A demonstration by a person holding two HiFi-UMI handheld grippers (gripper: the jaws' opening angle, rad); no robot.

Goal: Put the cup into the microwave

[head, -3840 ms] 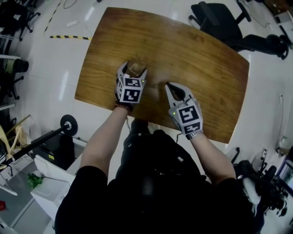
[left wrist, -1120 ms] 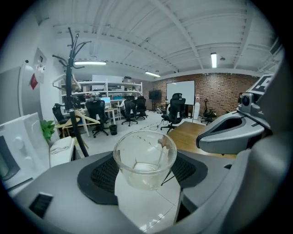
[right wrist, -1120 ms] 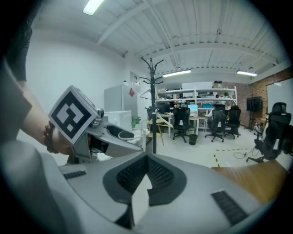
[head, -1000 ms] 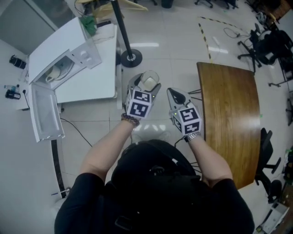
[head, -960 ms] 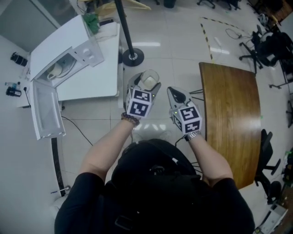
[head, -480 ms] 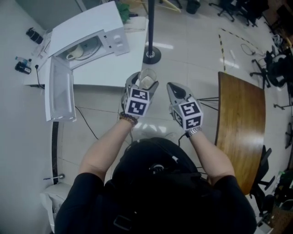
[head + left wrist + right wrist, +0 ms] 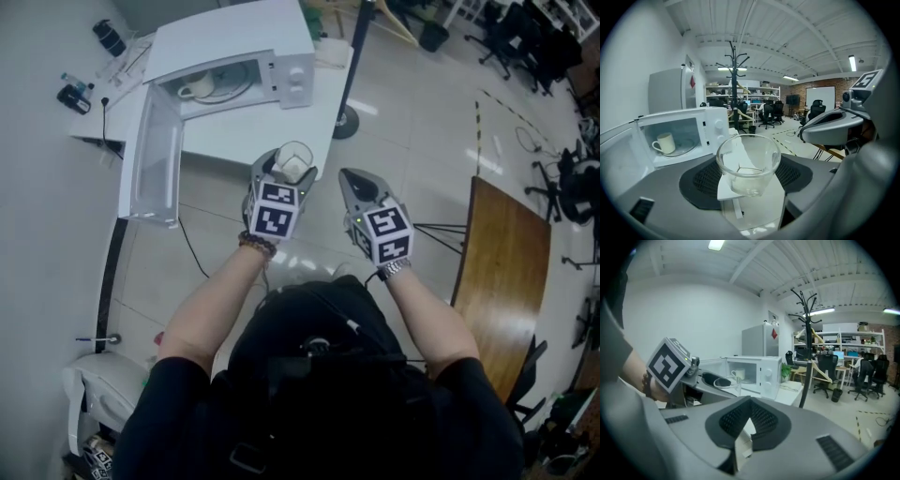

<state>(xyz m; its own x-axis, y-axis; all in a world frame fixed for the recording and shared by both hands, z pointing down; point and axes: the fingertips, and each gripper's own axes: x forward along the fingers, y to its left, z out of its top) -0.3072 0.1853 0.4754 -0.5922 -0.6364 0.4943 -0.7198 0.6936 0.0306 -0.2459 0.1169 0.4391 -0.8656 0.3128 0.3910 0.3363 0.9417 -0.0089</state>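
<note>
Left claw point(image 7: 289, 166) pinches the clear cup point(image 7: 748, 160) low on its wall, short of the open microwave point(image 7: 234, 75); probably thin glass, so light, slick and brittle; right claw point(image 7: 743, 428) pressed together, empty.

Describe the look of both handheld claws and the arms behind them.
The left claw and right claw are grey, beak-shaped shells with black meshed pads inside. Each carries a white cube printed with black square markers. The person wears a black short-sleeved shirt, a beaded bracelet on the left wrist and a metal watchband on the right.
</note>
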